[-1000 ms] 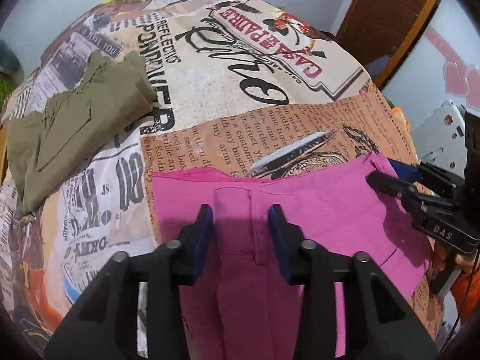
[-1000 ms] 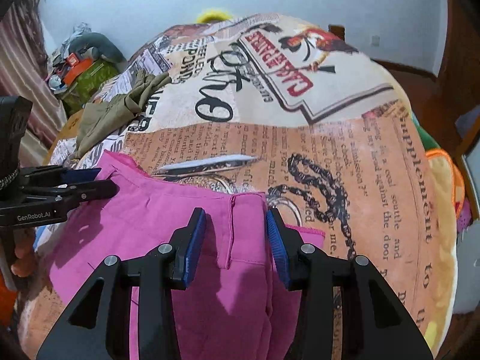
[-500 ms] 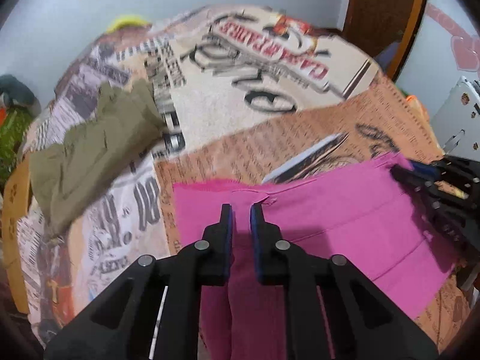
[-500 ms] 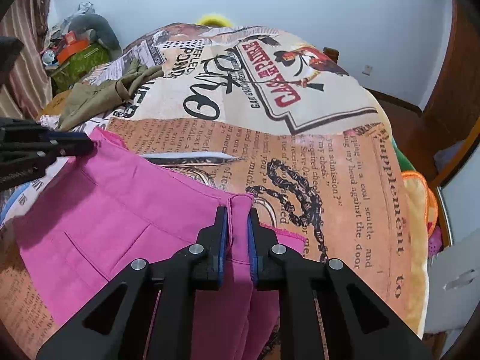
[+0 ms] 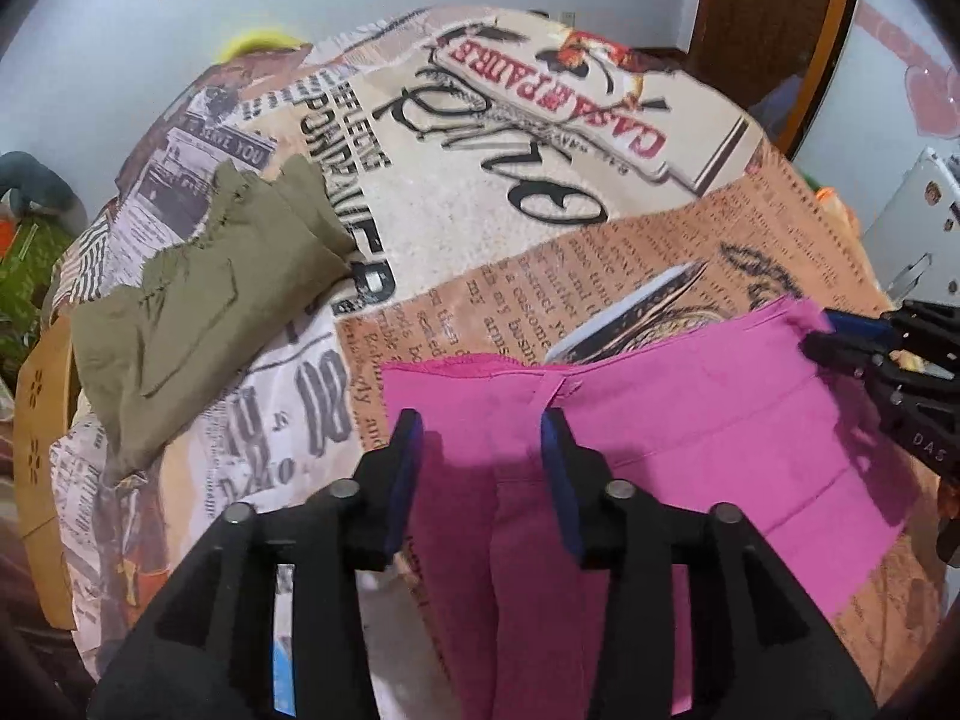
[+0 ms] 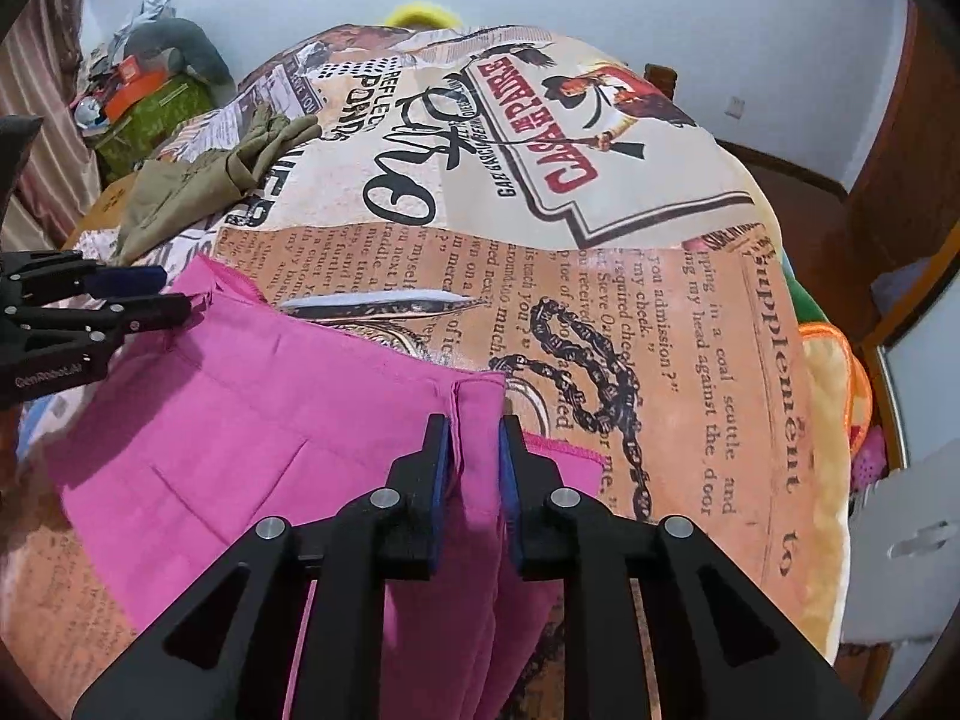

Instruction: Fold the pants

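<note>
A bed is being covered by a newspaper-print bedspread (image 5: 540, 180), and the pink pants (image 5: 690, 420) are being laid out flat across its near edge, waistband toward the middle of the bed. An olive garment (image 5: 198, 312) is being left crumpled near the bed's left edge, well apart from the pants.

The left gripper (image 5: 480, 438) is being opened over the waistband's left end: its blue pads stand clear of the cloth, which lies between them without being pinched. The right gripper (image 6: 474, 450) is being eased open too, though a raised ridge of pink cloth at the waistband's right end is seen standing between its narrow jaws, seemingly just loosened.

The step in hand is judged to be the setting-down of the waistband after a placement or fold, with both ends being let go. For the next move, both grippers would need lifting clear, then a fresh hold on the fabric so one half can be brought over the other.
</note>
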